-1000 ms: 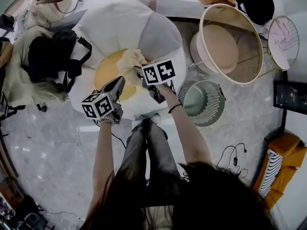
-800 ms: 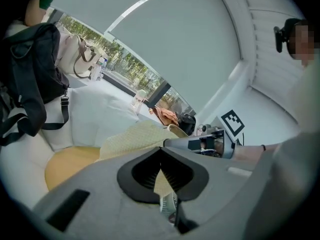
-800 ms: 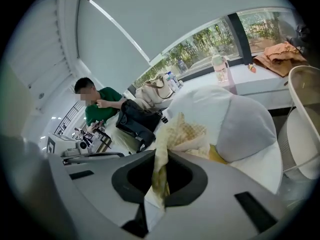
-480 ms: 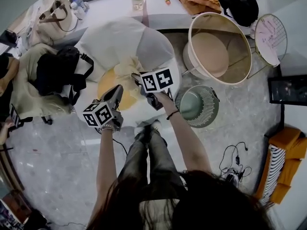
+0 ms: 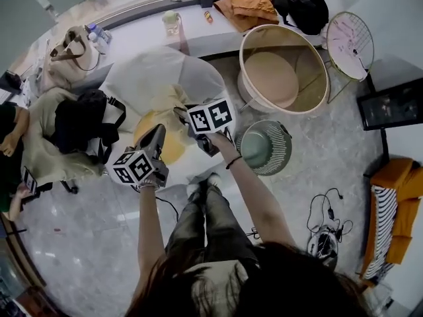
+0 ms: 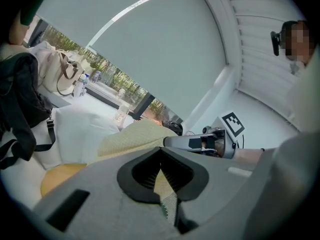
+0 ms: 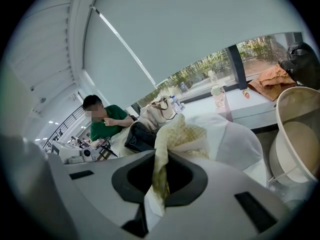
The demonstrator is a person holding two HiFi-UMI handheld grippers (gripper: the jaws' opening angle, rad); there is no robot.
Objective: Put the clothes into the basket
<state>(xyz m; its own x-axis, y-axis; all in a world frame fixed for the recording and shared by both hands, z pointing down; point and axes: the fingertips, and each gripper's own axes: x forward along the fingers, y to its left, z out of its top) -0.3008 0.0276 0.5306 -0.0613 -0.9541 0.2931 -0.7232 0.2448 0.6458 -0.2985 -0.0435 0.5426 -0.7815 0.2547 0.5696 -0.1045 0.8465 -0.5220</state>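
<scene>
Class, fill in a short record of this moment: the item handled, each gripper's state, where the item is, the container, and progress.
item: pale yellow checked cloth
left gripper: fingers shut on the cloth
right gripper: fingers shut on the cloth
item position: bunched between both grippers, over the yellow cushion
container: beige round basket, off to the right of the cloth in the head view, no clothes visible inside
progress: cloth not yet in the basket

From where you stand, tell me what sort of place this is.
Probably an office or lab: a person seated by desk equipment, a tote bag on the window ledge, cables on the floor.
</scene>
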